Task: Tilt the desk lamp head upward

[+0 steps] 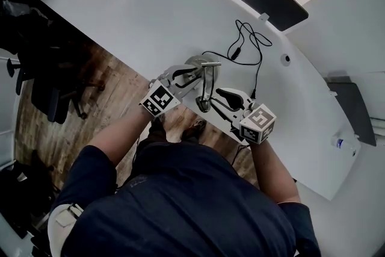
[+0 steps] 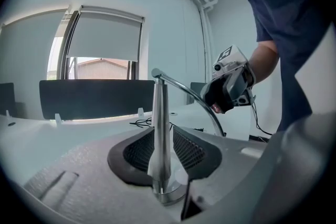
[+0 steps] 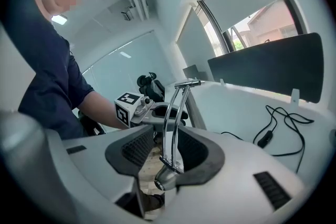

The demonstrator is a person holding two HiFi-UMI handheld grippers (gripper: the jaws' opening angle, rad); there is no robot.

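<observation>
My left tongs (image 2: 160, 157) are closed on the lamp (image 1: 205, 77), their ribbed pads (image 2: 135, 153) pressing either side of its tapered chrome post (image 2: 159, 128). The post stands upright between them, with its round foot (image 2: 169, 195) just below my grip, at the near edge of the white table (image 1: 144, 15). From the top of the post, the curved arm (image 2: 195, 97) sweeps away to the right, toward my right tongs (image 2: 231, 85).

My right tongs (image 3: 163, 161) are partly open around the lamp head (image 3: 164, 178). The small chrome cone lies low between the pads, touching the right-hand one, and on the left-hand side a gap shows wooden floor (image 3: 147, 162). The arm's twin rods (image 3: 173, 118) rise from the head, straight up through the opening. My left tongs (image 3: 153, 113) sit just beyond, with their marker cube (image 3: 128, 107) facing me.

A black cable (image 3: 278, 124) lies looped on the table, well off to the right of my right tongs.
</observation>
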